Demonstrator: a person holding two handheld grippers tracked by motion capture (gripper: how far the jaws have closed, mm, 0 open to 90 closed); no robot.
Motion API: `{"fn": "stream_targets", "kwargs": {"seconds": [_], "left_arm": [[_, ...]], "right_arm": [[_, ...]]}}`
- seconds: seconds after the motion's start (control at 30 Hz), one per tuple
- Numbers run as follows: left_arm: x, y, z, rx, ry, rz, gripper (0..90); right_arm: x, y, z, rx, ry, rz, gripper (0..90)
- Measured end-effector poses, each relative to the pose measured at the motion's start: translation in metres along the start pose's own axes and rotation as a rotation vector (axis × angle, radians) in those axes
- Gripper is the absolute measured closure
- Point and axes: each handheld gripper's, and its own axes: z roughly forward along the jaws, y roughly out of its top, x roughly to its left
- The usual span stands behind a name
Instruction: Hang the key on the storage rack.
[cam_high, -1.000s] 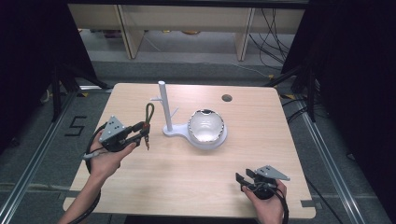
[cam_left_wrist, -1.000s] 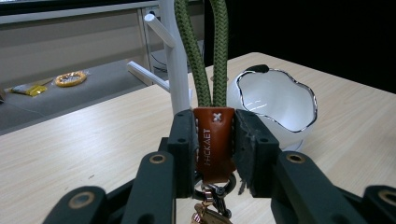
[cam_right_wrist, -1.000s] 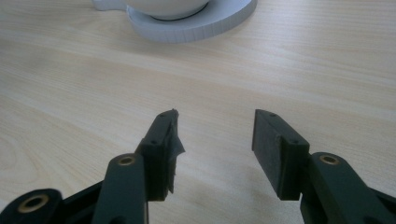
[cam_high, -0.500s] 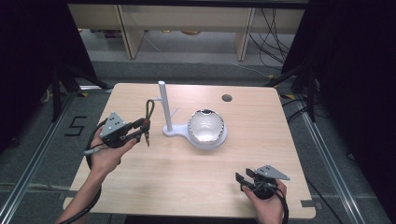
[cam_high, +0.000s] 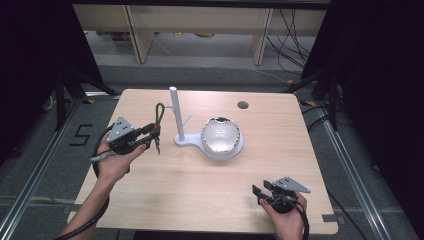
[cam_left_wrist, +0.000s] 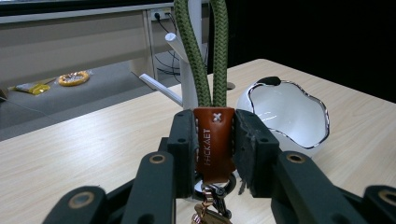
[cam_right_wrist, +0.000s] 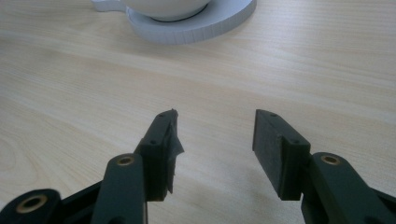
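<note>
My left gripper (cam_high: 151, 134) is shut on a keychain (cam_high: 159, 120), a green cord loop with a brown leather tab (cam_left_wrist: 214, 144) pinched between the pads, and a metal clasp hanging below. It hovers over the table's left side, just left of a white stand (cam_high: 174, 116) with an upright post and side pegs. The cord loop (cam_left_wrist: 201, 56) rises in front of the post (cam_left_wrist: 187, 88). A white, shiny bowl (cam_high: 220, 136) sits on the stand's round base. My right gripper (cam_high: 260, 192) rests near the front right edge, open and with nothing between its jaws (cam_right_wrist: 215, 128).
The light wooden table (cam_high: 200, 200) has a small round hole (cam_high: 243, 105) near its far edge. The stand's round base (cam_right_wrist: 205, 25) lies ahead of the right gripper. Shelving and cables stand on the floor beyond the table.
The left gripper has drifted slightly up and away from the front edge, still holding the keychain. The right gripper has stayed put.
</note>
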Motion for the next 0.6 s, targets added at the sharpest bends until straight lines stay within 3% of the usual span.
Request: {"fn": "stream_targets", "kwargs": {"seconds": [0.03,0.1,0.13,0.17,0.6], "left_arm": [[0.0006,0.0005,0.0008,-0.001,0.001,-0.001,68.5],[0.0012,0.0008,0.0018,-0.002,0.002,-0.005,68.5],[0.0012,0.0008,0.0018,-0.002,0.002,-0.005,68.5],[0.0023,0.0012,0.0027,0.003,0.004,-0.007,68.4],[0.0073,-0.0005,0.0105,0.015,0.010,-0.028,68.4]], "right_arm": [[-0.0029,0.0001,0.0017,-0.019,0.006,-0.031,50.9],[-0.0005,-0.0003,0.0009,-0.012,0.005,-0.004,50.9],[-0.0005,-0.0003,0.0009,-0.012,0.005,-0.004,50.9],[-0.0027,0.0003,0.0008,-0.010,0.002,-0.034,50.9],[-0.0022,-0.0002,0.0021,-0.017,0.017,-0.029,50.8]]}}
